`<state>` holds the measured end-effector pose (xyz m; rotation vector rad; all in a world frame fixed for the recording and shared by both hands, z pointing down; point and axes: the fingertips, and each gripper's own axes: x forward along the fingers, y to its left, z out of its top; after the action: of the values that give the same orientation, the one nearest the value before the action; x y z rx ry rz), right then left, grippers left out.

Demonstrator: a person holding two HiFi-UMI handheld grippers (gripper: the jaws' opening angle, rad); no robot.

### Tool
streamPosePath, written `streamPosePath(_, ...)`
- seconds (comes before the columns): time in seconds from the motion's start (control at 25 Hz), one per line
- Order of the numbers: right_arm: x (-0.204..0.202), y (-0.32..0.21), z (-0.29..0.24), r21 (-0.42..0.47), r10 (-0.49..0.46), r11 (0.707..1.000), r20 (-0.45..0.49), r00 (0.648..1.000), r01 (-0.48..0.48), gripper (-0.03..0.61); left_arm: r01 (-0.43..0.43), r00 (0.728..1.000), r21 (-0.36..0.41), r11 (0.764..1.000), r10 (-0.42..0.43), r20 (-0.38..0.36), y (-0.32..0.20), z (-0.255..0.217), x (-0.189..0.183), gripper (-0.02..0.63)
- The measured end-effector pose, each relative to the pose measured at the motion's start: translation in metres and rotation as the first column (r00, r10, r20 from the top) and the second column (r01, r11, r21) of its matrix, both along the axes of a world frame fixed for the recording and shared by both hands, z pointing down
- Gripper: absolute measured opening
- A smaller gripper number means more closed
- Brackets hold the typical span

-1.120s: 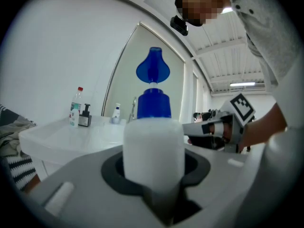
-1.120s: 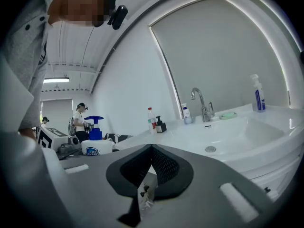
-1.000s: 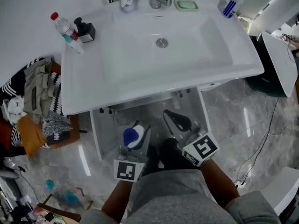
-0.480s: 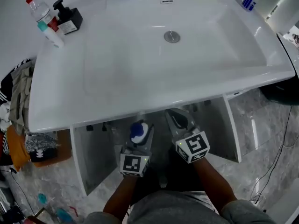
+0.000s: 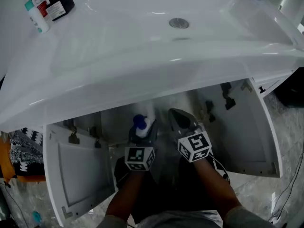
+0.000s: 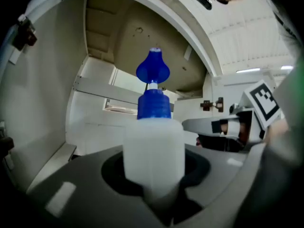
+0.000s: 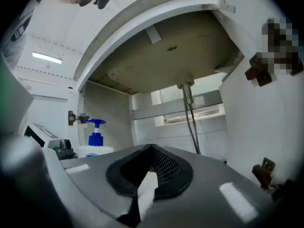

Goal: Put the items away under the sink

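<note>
A white pump bottle with a blue pump head [image 5: 140,126] [image 6: 153,146] stands upright between the jaws of my left gripper [image 5: 142,130] [image 6: 154,186], which is shut on its body. The bottle is held at the mouth of the open cabinet [image 5: 118,122] under the white sink [image 5: 142,56]. My right gripper [image 5: 181,119] [image 7: 149,175] is alongside it to the right, shut with nothing between its jaws. The right gripper view also catches the pump bottle [image 7: 95,141] at the left. Both grippers point into the cabinet.
Both cabinet doors hang open: the left door [image 5: 76,175] and the right door [image 5: 247,127]. Grey hoses [image 7: 191,118] drop from the basin's underside at the cabinet's back. Bottles [image 5: 37,13] and a black dispenser [image 5: 59,4] stand on the counter's far left. Clothes [image 5: 19,151] lie on the floor at left.
Both grippers have moved forward to the cabinet opening, the left one still holding the pump bottle. The head view has dropped lower and closer to the sink's front edge.
</note>
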<state>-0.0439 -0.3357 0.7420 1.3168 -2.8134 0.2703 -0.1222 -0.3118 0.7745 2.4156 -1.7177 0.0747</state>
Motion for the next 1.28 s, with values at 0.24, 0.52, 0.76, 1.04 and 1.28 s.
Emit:
streamPosePath(0.24,0.007,-0.007,0.040,-0.071,0.043,0.997,0.029,0.999,-0.041,-0.002,-0.016,1.000,-0.028,0.999,0.017,0.022,-0.023,0.045,-0.006,0.161)
streamPosePath(0.52,0.006,-0.008,0.083,-0.084,0.042,0.996,-0.007,0.999,-0.042,-0.002,0.010,1.000,-0.087,0.996,-0.008,0.020,-0.045,0.087,-0.010,0.163)
streamPosePath(0.76,0.009,-0.010,0.086,-0.054,0.058,0.997,-0.016,0.998,-0.059,-0.002,0.001,0.995,-0.110,0.994,0.010,0.096,-0.054,0.107,-0.010,0.163)
streamPosePath(1.04,0.011,-0.010,0.090,-0.040,0.084,0.996,-0.030,0.996,-0.085,-0.002,0.068,0.996,-0.097,0.993,-0.062,0.058,-0.058,0.110,-0.029,0.163)
streamPosePath(1.28,0.018,-0.010,0.093,-0.052,0.094,0.994,-0.036,0.995,-0.096,-0.002,0.081,0.997,-0.088,0.993,-0.081,0.010,-0.061,0.110,-0.029,0.163)
